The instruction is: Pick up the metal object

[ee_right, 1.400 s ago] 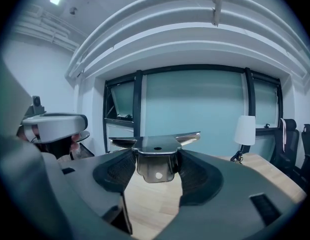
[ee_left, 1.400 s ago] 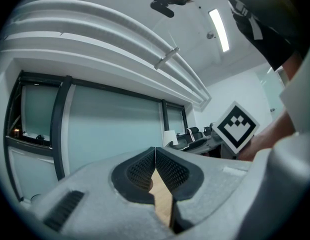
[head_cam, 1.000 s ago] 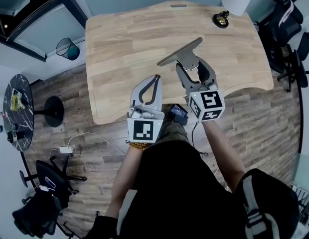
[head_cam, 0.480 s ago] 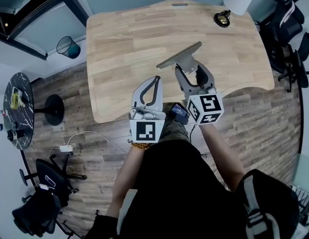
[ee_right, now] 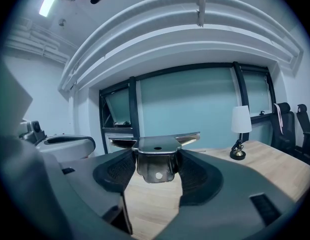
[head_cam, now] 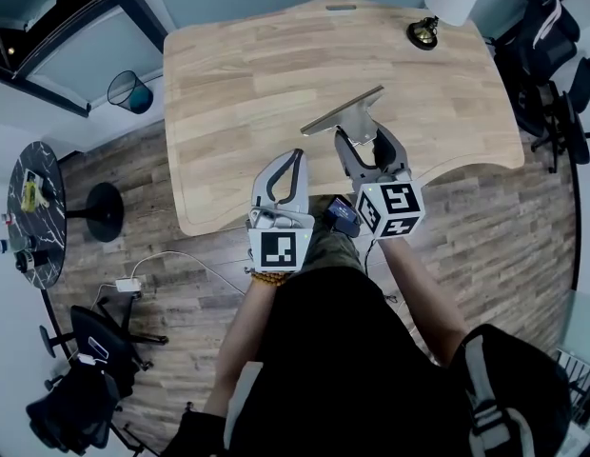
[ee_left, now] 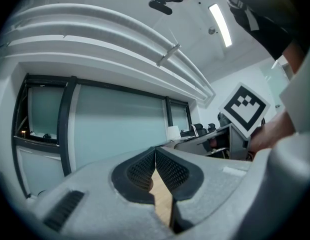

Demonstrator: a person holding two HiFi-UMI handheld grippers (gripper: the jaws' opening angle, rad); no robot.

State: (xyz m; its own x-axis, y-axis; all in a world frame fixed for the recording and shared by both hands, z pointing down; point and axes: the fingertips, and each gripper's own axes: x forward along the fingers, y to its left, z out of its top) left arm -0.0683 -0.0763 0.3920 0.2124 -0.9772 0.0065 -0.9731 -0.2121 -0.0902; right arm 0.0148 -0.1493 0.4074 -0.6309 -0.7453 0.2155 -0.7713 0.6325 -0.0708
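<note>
Jaws of the left gripper (head_cam: 298,153) are pressed together with nothing between them. It idles at the near edge of the counter (head_cam: 228,74), and its own view shows the pads meeting tip to tip over bare wood (ee_left: 155,153). Just beside it, the right gripper (head_cam: 364,139) is clamped on the metal object (head_cam: 343,109). Its pads squeeze the folded stem from both sides, while the flat plate on top stands out past the jaws, tilted. In the right gripper view the object (ee_right: 156,146) sits squarely between the pads of that gripper (ee_right: 156,168), and pale wood shows under its lower edge, so I judge it held clear of the counter rather than resting on it. The grasp looks made and the pick-up seems largely done. What is left, if anything, is carrying it higher and holding it steady. Farther back, a lamp (head_cam: 451,0) stands at the counter's far right corner, well apart from the work. Beyond that are a bin (head_cam: 130,93) on the floor to the left and dark chairs (head_cam: 552,41) to the right.
</note>
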